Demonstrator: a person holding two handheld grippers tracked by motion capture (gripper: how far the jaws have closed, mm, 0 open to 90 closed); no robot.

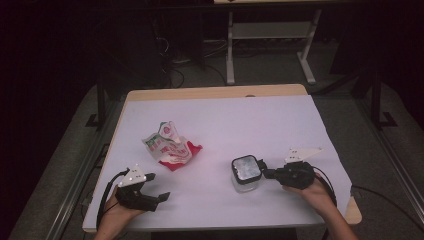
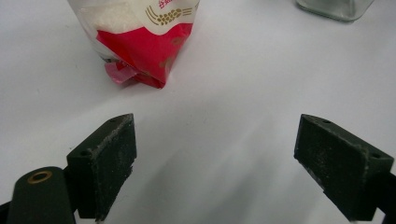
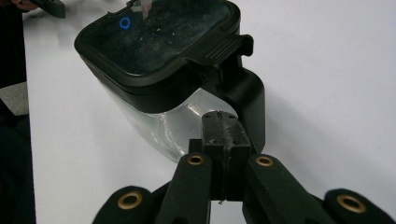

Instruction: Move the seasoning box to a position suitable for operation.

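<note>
Right gripper (image 1: pixel 266 173) fingers clenched against jar (image 1: pixel 245 174) lid latch, near worktop (image 1: pixel 280 120) front; left gripper (image 1: pixel 159 187) fingers released, sugar bag (image 1: pixel 169 146) just ahead, beyond them.

Table (image 1: pixel 215 93): you see a wooden edge along its far side.
Cover (image 1: pixel 260 120): white sheet spread over your tabletop.
Floor (image 1: pixel 370 150): grey.
Frame (image 1: pixel 270 35): white legs beyond your table.
</note>
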